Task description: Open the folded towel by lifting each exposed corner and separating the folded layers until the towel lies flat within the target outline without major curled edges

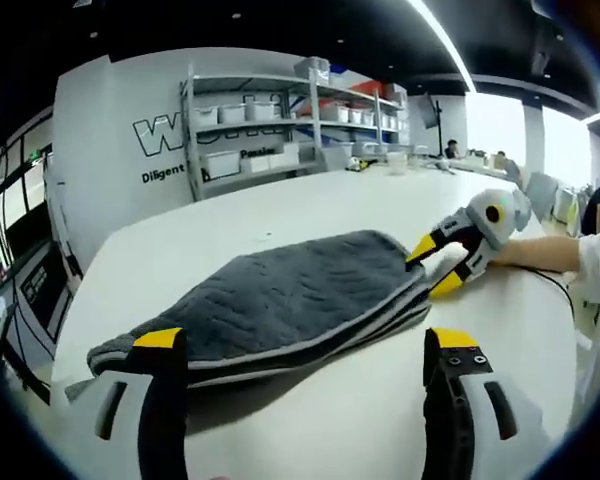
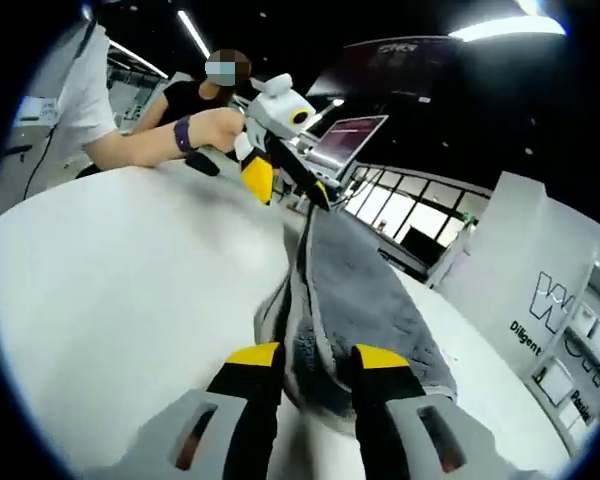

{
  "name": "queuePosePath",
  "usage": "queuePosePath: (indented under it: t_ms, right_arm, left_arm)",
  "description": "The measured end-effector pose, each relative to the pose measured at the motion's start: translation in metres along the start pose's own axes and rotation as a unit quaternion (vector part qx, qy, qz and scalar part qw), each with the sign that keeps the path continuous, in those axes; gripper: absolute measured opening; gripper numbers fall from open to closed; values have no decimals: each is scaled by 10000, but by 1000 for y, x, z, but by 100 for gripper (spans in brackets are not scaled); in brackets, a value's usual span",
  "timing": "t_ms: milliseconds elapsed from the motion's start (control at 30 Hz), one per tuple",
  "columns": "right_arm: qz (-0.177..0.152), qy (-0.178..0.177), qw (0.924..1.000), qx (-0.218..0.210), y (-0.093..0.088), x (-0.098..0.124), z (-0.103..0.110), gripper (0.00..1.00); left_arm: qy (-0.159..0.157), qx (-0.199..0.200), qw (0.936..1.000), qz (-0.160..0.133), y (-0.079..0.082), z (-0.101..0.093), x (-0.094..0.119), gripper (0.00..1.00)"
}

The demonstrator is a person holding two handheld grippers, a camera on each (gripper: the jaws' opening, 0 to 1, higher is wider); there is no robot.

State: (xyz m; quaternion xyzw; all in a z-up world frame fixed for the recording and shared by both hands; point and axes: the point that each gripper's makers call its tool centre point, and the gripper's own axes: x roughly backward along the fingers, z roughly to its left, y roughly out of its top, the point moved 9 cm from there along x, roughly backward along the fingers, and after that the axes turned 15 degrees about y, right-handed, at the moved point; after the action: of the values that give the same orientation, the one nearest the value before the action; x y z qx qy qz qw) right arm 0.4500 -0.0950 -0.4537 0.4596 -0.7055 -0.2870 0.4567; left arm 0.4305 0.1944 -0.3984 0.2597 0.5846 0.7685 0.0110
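- The towel (image 1: 280,300) lies folded in several layers on the white counter (image 1: 280,210), dark grey and quilted.
- My left tongs (image 1: 310,375) stand wide open and hold nothing, poised just short of the towel's near end.
- My right tongs (image 2: 315,362) are narrowed around the opposite end's stacked edges; whether they actually pinch the cloth, I cannot tell.
- Judgement: I work one end from each side so the layers can be parted.
- The towel's long axis runs from one pair of tongs to the other.
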Motion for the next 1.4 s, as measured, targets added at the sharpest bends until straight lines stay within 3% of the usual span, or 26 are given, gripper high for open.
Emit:
queuePosePath:
  t_ms: [67,133,233,367,400,467,667,1400]
  right_arm:
    - [-144,83,9994,-290,0,3,1,8]
    - [-342,9,9979,-542,1,6,0,4]
    - [-812,33,9860,-1454,0,14,-5,3]
    - [-1126,-163,9786,-1712,1,24,-9,2]
    - [-1178,-238,9778,-1719,2,26,-10,2]
    - [-1239,-427,9766,-1706,2,31,-13,2]
    - [-1321,-824,9747,-1606,7,42,-15,1]
    - [-1720,-1246,9749,-667,74,89,-3,1]
  left_arm:
    - [-3,9,10000,10,0,1,-2,96]
    - [-6,29,10000,23,-1,2,-4,96]
    - [-2,36,10000,35,-3,3,-8,95]
    - [-19,-29,9998,-210,1,2,-14,95]
    - [15,-137,9991,-402,4,2,-15,95]
    - [29,-112,9992,-389,4,1,-14,95]
    - [114,-300,9942,-1026,15,-1,-14,96]
    - [-99,-554,9807,-1871,28,-8,-3,97]
